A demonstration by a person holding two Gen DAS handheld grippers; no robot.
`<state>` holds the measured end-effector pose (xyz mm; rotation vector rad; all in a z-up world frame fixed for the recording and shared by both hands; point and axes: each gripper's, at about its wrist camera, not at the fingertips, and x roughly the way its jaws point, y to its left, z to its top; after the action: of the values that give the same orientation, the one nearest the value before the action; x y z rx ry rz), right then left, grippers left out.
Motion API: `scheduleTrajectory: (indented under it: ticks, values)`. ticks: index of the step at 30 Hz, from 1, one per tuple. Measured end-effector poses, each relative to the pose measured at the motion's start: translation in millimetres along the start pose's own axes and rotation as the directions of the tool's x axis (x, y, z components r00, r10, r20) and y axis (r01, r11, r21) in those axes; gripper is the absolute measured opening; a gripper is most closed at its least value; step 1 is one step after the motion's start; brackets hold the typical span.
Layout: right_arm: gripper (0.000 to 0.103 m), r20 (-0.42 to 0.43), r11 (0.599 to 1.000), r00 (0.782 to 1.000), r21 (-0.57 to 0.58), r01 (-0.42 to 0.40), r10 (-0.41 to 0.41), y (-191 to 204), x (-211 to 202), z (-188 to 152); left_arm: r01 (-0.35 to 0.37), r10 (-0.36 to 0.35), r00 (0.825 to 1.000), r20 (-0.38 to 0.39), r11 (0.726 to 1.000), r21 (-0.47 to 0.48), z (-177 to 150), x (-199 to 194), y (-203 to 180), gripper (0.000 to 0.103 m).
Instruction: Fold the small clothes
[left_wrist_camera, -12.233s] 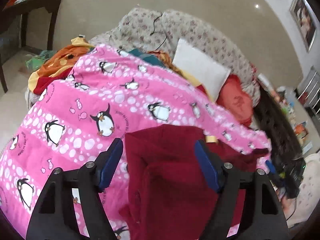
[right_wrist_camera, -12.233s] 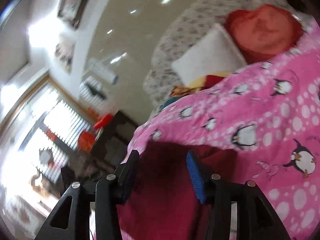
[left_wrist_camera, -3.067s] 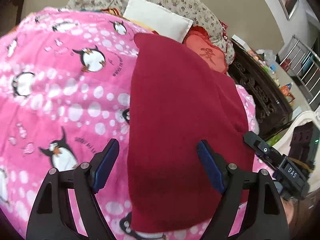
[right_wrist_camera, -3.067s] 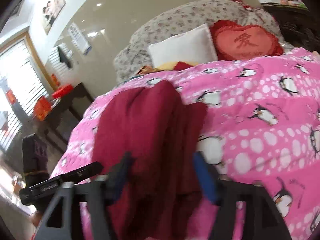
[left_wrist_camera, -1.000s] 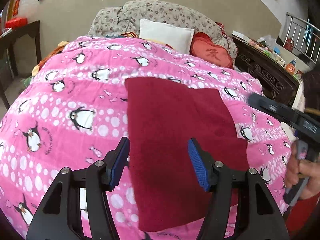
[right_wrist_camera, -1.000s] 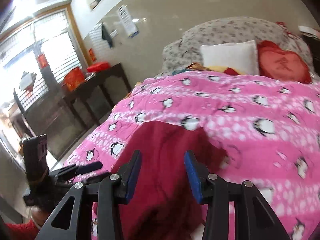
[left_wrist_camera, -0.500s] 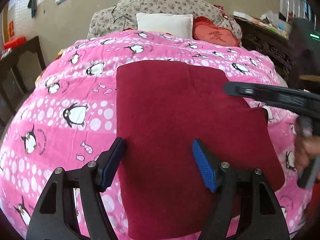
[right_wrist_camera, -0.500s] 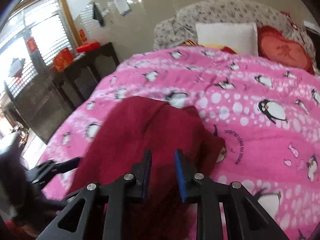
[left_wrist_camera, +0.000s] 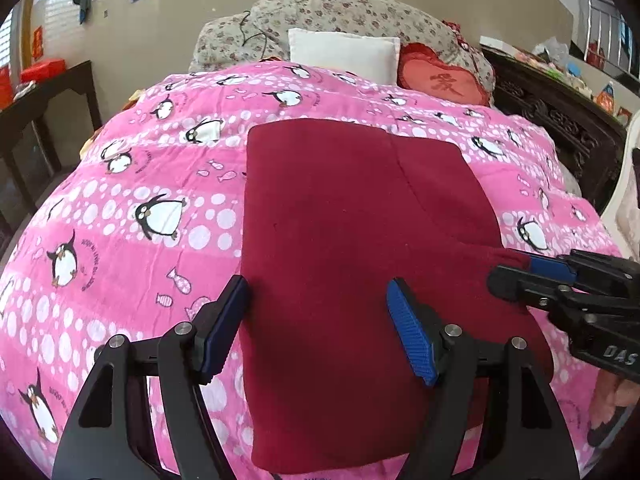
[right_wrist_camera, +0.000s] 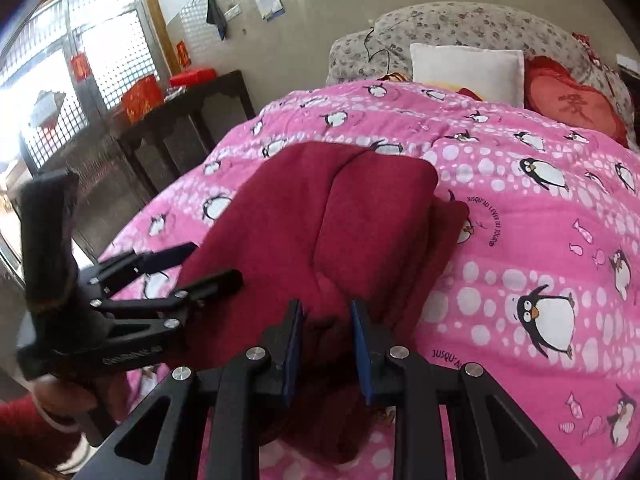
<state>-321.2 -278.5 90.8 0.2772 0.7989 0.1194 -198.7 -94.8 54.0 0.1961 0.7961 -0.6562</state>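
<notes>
My right gripper (right_wrist_camera: 326,312) had narrowed from a second before and now pinched a raised bunch of the red cloth (left_wrist_camera: 352,232) at its right edge, near the quilt's (left_wrist_camera: 120,208) near edge. My left gripper (left_wrist_camera: 316,316) had spread a little wider, its pads standing clear above the cloth's left edge, gripping nothing. The cloth lay folded into a rectangle on the middle of the quilt, flatter and squarer than three seconds earlier, when it had sprawled longer toward the white pillow (left_wrist_camera: 344,54). My hand (right_wrist_camera: 60,396) showed at the left gripper's handle.
</notes>
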Motion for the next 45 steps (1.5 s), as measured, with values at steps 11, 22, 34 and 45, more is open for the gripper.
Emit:
scheduleTrajectory:
  ticks: [11,22,34,45]
  values:
    - [0.036,0.135,0.999,0.99,-0.025,0.04,-0.037,40.1,-46.4,11.8,-0.102,0.101,0.99,0.102,0.995,0.008,1.4,-42.2,2.3,0.072]
    - [0.043,0.174,0.995,0.98,-0.01,0.095,-0.092,54.8,-54.6,10.1,-0.106,0.111,0.982,0.156,0.994,-0.04,3.7,-66.7,13.7,0.072]
    - [0.044,0.162,0.996,0.983,-0.011,0.094,-0.091,57.2,-47.4,9.4,-0.12,0.126,0.977,0.174,0.992,-0.049,1.4,-72.4,14.0,0.072]
    - [0.046,0.143,0.997,0.986,-0.005,0.081,-0.079,58.1,-37.2,8.3,-0.136,0.14,0.976,0.167,0.99,-0.036,-0.1,-68.4,10.2,0.072]
